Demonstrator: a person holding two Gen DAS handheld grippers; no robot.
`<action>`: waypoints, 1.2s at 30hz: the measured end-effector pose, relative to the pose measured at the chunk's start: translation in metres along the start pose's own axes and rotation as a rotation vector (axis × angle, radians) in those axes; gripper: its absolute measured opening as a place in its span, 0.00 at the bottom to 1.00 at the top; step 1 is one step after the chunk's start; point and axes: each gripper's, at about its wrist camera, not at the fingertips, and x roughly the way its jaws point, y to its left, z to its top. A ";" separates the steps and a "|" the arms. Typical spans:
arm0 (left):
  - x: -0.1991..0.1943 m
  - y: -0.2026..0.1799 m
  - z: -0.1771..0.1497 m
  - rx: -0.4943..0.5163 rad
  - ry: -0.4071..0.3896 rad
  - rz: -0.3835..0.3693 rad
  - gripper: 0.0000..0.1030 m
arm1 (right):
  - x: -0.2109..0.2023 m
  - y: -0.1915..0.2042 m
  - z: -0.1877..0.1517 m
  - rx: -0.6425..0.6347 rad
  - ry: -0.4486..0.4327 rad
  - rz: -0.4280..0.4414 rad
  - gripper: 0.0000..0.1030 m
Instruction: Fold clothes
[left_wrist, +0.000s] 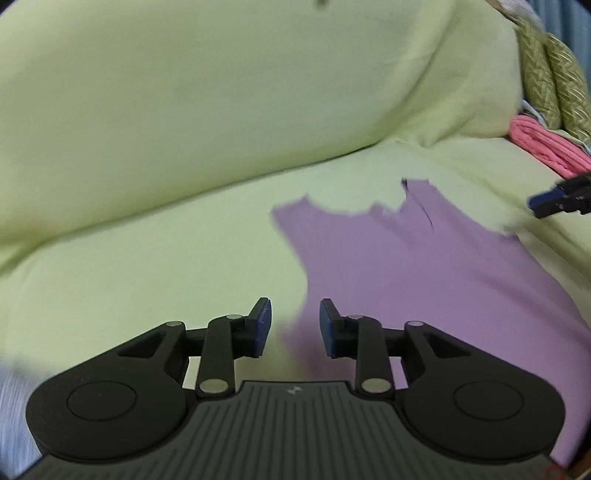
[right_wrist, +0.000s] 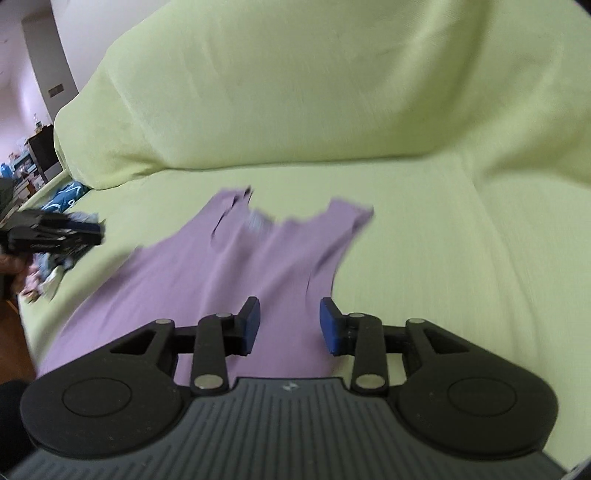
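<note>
A purple sleeveless top (left_wrist: 424, 266) lies flat on a light green sofa seat (left_wrist: 147, 266), its neckline and straps toward the backrest. My left gripper (left_wrist: 294, 325) hovers open over the top's left edge, nothing between its blue pads. In the right wrist view the same top (right_wrist: 236, 273) spreads across the seat. My right gripper (right_wrist: 290, 323) stands open above its right side, with no cloth between its pads. Each gripper also shows in the other's view: the right gripper (left_wrist: 554, 199) at the right edge, the left gripper (right_wrist: 66, 232) at the left edge.
The green sofa backrest (right_wrist: 295, 92) rises behind the top. A pink garment (left_wrist: 543, 151) and an olive woven cushion (left_wrist: 554, 77) sit at the seat's right end. Blue and mixed clothes (right_wrist: 59, 206) lie at its left end. Wooden floor (right_wrist: 18, 343) shows beyond the seat.
</note>
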 end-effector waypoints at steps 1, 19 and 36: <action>0.020 0.006 0.013 0.015 -0.006 -0.010 0.44 | 0.012 -0.005 0.011 -0.012 -0.008 0.004 0.37; 0.168 0.026 0.068 0.181 0.047 -0.208 0.03 | 0.150 -0.074 0.067 -0.182 0.098 0.026 0.28; 0.145 0.041 0.059 0.017 0.008 0.088 0.24 | 0.178 -0.052 0.082 -0.138 0.081 -0.190 0.31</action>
